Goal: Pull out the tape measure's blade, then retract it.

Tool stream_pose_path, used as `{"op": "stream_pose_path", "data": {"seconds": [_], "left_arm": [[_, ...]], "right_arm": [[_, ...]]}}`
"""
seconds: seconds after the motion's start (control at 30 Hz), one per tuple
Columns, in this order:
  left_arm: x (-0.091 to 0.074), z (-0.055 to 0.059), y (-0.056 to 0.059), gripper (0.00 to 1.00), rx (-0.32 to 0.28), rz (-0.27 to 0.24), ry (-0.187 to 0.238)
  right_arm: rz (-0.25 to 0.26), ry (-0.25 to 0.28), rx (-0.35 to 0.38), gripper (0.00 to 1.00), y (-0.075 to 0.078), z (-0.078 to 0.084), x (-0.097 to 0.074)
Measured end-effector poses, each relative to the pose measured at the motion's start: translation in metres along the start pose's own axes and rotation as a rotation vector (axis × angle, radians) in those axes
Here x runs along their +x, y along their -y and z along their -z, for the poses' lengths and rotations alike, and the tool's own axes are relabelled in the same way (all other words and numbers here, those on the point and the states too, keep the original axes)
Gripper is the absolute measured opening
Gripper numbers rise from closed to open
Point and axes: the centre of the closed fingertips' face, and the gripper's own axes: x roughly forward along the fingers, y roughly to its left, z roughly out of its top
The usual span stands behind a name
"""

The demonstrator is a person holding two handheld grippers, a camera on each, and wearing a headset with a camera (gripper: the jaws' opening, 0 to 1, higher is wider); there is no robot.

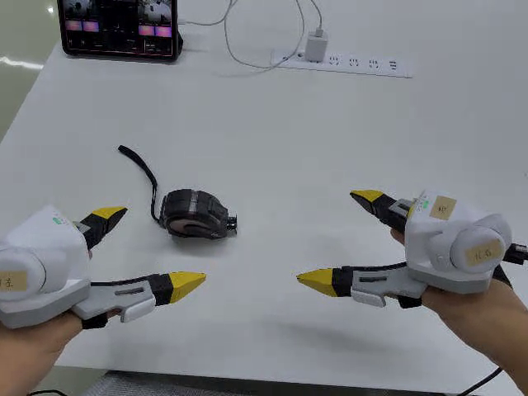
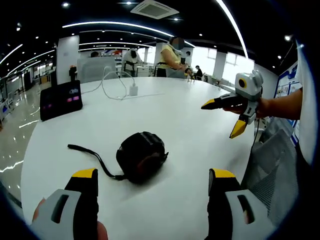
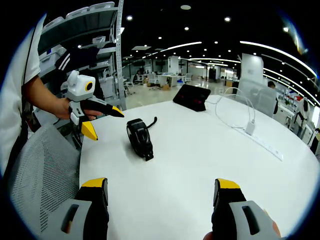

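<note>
Ahead of the left claw, just past its tips and not touching them, the tape measure lies on its side on the white desk. That claw's jaws stand wide apart with nothing between them. The right claw is likewise spread and empty, and the tape measure sits well off to its left. A dark wrist strap trails from the case, away from both claws. The small end hook of the blade peeks from the case's mouth on the side facing the right claw.

The case looks like a rigid, rounded shell with a darker rubbery band. It is probably dense for its size and grippy enough not to skid out of a firm pinch. The left claw is best placed to close across the two flat flanks, clear of the strap and the mouth. The hook is a thin metal tab, a small target that would suit the right claw's tips. The blade is likely to be springy steel, stiff along its length yet quick to snap back, so a guided return seems wise.
</note>
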Motion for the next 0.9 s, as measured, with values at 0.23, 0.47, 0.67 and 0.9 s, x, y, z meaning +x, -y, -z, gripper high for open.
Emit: {"op": "stream_pose_path", "data": {"seconds": [0.23,0.47,0.67,0.9], "left_arm": [[-0.003,0.002,0.001,0.90,0.007,0.005,-0.004],[-0.006,0.007,0.003,0.90,0.010,0.009,-0.011],[-0.007,0.010,0.003,0.90,0.006,0.011,-0.015],[-0.008,0.012,0.003,0.89,0.001,0.010,-0.017]], "right_arm": [[0.024,0.008,0.003,0.87,0.001,0.005,-0.012],[0.044,0.012,0.024,0.89,-0.001,0.017,-0.021],[0.054,-0.002,0.034,0.90,-0.005,0.030,-0.026],[0.073,0.020,0.059,0.93,-0.006,0.033,-0.032]]}}
